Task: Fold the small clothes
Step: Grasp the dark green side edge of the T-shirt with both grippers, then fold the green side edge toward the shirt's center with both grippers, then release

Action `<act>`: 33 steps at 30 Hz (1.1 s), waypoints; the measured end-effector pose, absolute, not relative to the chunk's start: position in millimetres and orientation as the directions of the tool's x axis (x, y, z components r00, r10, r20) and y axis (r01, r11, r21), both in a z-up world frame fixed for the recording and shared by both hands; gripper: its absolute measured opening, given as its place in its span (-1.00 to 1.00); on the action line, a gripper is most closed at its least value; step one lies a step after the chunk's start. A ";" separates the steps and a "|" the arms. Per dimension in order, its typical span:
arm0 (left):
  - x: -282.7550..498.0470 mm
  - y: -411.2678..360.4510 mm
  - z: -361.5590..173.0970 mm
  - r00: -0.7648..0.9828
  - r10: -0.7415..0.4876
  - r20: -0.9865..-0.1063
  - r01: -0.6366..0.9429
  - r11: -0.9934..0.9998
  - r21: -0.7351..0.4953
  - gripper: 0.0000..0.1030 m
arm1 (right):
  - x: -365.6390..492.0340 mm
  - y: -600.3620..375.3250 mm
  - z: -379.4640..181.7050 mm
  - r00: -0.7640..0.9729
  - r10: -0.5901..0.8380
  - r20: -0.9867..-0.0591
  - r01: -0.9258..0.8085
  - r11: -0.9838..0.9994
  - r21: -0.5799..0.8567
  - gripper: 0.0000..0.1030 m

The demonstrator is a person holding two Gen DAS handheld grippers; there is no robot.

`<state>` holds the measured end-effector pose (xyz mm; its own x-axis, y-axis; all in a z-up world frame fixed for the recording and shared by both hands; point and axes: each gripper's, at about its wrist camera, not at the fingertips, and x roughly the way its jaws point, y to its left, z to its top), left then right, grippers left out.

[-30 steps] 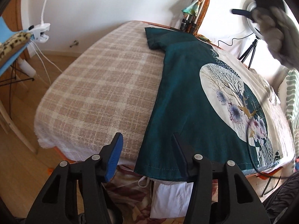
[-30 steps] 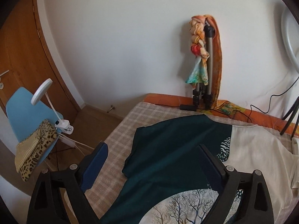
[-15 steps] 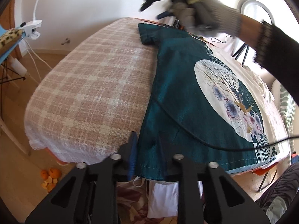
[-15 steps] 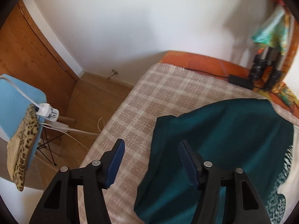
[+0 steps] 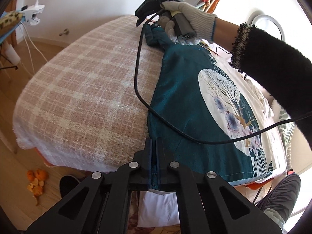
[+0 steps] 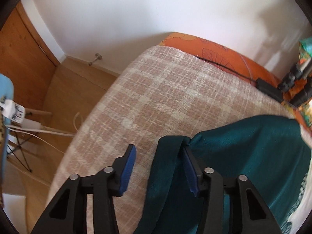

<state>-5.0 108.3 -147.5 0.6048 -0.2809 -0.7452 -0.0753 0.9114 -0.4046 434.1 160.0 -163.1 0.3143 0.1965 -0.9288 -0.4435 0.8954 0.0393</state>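
Note:
A dark teal T-shirt [image 5: 181, 89] with a round white tree print lies flat on a plaid blanket [image 5: 87, 81]. My left gripper [image 5: 153, 146] is shut on the shirt's near bottom-left hem corner. My right gripper [image 6: 159, 152], held by a gloved hand, also shows in the left wrist view [image 5: 144, 19] at the shirt's far sleeve. It is open, and the sleeve [image 6: 165, 156] lies between its two blue-padded fingers [image 6: 127, 165].
A black cable [image 5: 140, 81] trails across blanket and shirt. White clothes [image 5: 261, 97] lie right of the shirt. Orange peel [image 5: 36, 181] and a shoe are on the wood floor. A blue chair [image 6: 5, 117] with a clip lamp stands left. A tripod [image 6: 296, 85] stands by the wall.
My left gripper closed on the hem corner. My right gripper moved down to the far sleeve and narrowed around it.

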 end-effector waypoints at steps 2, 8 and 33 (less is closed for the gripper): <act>-4.9 107.0 -146.1 0.609 -0.290 -0.738 -0.069 0.908 -0.414 -0.97 | 433.8 159.4 -162.9 0.331 0.171 -0.928 -0.452 0.892 0.003 -0.47; -7.7 104.6 -137.8 0.630 -0.293 -0.719 -0.053 0.908 -0.416 -0.98 | 445.0 132.8 -152.9 0.347 0.216 -0.913 -0.412 0.909 0.059 -0.99; -1.4 0.3 -115.4 0.573 -0.441 -0.691 0.234 0.896 -0.378 -0.98 | 449.1 -59.0 -73.7 0.478 0.301 -0.825 -0.308 0.937 0.163 -1.00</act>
